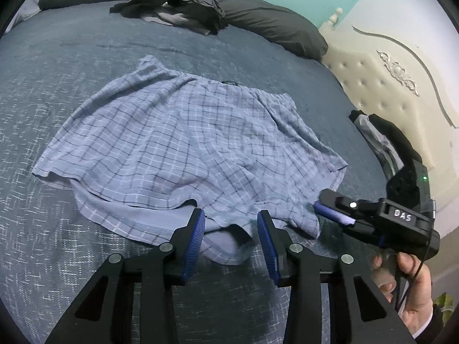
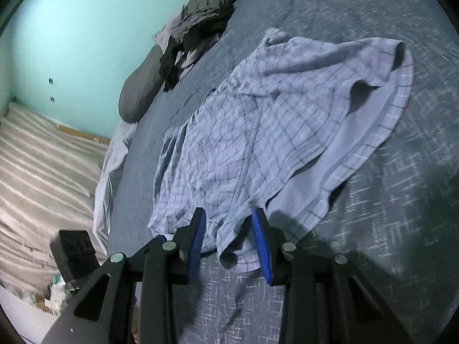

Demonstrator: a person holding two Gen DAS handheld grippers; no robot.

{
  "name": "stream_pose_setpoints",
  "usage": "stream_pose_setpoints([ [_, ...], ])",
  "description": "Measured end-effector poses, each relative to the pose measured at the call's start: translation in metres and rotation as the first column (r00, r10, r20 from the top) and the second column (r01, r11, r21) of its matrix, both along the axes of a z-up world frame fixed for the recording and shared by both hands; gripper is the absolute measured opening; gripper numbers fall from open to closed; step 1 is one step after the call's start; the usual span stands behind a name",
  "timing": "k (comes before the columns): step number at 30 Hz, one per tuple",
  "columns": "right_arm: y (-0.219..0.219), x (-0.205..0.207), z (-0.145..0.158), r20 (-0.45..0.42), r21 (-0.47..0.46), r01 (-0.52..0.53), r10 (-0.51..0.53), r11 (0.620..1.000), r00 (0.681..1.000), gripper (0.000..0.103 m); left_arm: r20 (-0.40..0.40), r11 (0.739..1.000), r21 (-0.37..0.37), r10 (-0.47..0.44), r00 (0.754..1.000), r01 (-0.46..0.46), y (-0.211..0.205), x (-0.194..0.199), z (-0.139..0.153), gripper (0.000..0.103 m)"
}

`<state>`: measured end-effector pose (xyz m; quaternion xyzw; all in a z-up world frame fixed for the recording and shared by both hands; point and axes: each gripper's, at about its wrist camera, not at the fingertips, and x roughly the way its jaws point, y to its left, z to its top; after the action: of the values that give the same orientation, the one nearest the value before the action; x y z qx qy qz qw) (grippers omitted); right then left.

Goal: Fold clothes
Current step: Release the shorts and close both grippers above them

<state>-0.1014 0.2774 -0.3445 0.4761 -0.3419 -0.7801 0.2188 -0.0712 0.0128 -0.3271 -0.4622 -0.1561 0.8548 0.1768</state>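
A heap of dark grey and black clothes (image 1: 178,8) lies against the dark grey pillows (image 1: 272,25) at the far side of the blue patterned bedspread (image 1: 43,86), well apart from the pale blue checked boxer shorts (image 1: 183,140) spread flat mid-bed. The left gripper (image 1: 231,229) hovers over the near hem, jaws wide, holding nothing. The right gripper (image 2: 229,229), gripped by a hand (image 1: 413,283), straddles a hem corner, jaws apart, not clamped. Only the left view shows the cream tufted headboard (image 1: 387,86); only the right shows the striped grey rug (image 2: 43,172).
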Motion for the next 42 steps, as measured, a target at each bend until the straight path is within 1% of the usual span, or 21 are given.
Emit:
stream_pose_setpoints([
  [2,-0.003,-0.001,-0.003,0.007,0.015,-0.01,0.009,1.0,1.0,0.033,0.011,1.0,0.006,-0.004,1.0,0.004,0.001,-0.001,-0.003,0.037],
  [3,-0.003,-0.001,-0.004,0.008,0.014,-0.013,0.012,1.0,1.0,0.033,0.017,1.0,0.008,-0.005,1.0,0.005,0.001,-0.001,-0.005,0.034],
  [7,-0.003,-0.001,-0.007,0.009,0.014,-0.024,0.024,1.0,1.0,0.033,0.018,1.0,0.003,-0.019,1.0,0.019,0.004,0.0,-0.007,0.029],
  [9,-0.006,-0.001,-0.006,-0.001,0.017,-0.039,0.039,0.999,0.999,0.028,0.016,1.0,0.0,-0.025,1.0,0.025,0.006,0.0,-0.007,0.026],
  [10,-0.008,-0.001,-0.006,-0.005,0.022,-0.047,0.048,0.999,0.999,0.023,0.017,1.0,0.001,-0.027,0.999,0.027,0.006,0.0,-0.008,0.025],
  [13,-0.011,0.001,-0.007,-0.01,0.03,-0.05,0.051,0.998,0.999,0.014,0.029,1.0,0.005,-0.027,0.999,0.026,0.004,-0.001,-0.012,0.019],
  [15,-0.01,0.001,-0.009,-0.01,0.027,-0.05,0.051,0.998,0.999,0.011,0.04,1.0,0.017,-0.027,0.999,0.026,0.003,-0.001,-0.013,0.011],
  [17,-0.01,0.002,-0.007,-0.021,0.035,-0.055,0.056,0.998,0.998,0.006,0.038,0.999,0.009,-0.034,0.999,0.034,0.005,0.0,-0.012,0.005],
  [18,-0.01,0.002,-0.005,-0.03,0.04,-0.056,0.058,0.998,0.998,0.005,0.036,0.999,0.006,-0.038,0.999,0.038,0.006,0.0,-0.012,0.004],
  [25,-0.009,0.006,0.006,-0.071,0.049,-0.071,0.074,0.996,0.995,0.003,0.011,0.997,-0.009,-0.075,0.997,0.075,0.011,0.009,0.0,0.002],
  [30,-0.008,0.013,0.01,-0.077,0.05,-0.081,0.084,0.996,0.993,0.002,-0.011,0.998,-0.026,-0.062,0.998,0.062,0.004,0.019,0.008,0.001],
  [32,-0.007,0.016,0.011,-0.079,0.048,-0.079,0.083,0.996,0.993,0.002,0.0,0.999,-0.014,-0.05,0.999,0.05,0.002,0.019,0.005,0.001],
  [35,-0.006,0.015,0.008,-0.07,0.043,-0.066,0.069,0.997,0.995,0.002,0.029,0.999,0.023,-0.023,0.999,0.023,0.0,0.017,-0.001,0.001],
  [37,-0.005,0.014,0.006,-0.065,0.042,-0.063,0.066,0.997,0.996,0.002,0.046,0.999,0.033,-0.021,0.999,0.019,0.001,0.015,-0.005,0.004],
  [38,-0.004,0.013,0.005,-0.063,0.042,-0.062,0.064,0.997,0.996,0.002,0.05,0.999,0.035,-0.023,0.998,0.021,0.001,0.014,-0.006,0.008],
  [39,-0.003,0.013,0.005,-0.061,0.041,-0.06,0.063,0.997,0.996,0.002,0.054,0.999,0.036,-0.024,0.998,0.023,0.002,0.014,-0.007,0.019],
  [40,-0.003,0.012,0.004,-0.059,0.041,-0.059,0.061,0.997,0.996,0.002,0.057,0.999,0.04,-0.021,0.998,0.019,0.002,0.013,-0.008,0.027],
  [41,-0.002,0.011,0.003,-0.056,0.041,-0.057,0.06,0.998,0.997,0.002,0.062,0.998,0.056,-0.017,0.998,0.014,0.001,0.012,-0.009,0.042],
  [42,-0.002,0.011,0.003,-0.056,0.039,-0.058,0.06,0.998,0.997,0.002,0.067,0.997,0.074,-0.018,0.998,0.013,0.0,0.01,-0.01,0.045],
])
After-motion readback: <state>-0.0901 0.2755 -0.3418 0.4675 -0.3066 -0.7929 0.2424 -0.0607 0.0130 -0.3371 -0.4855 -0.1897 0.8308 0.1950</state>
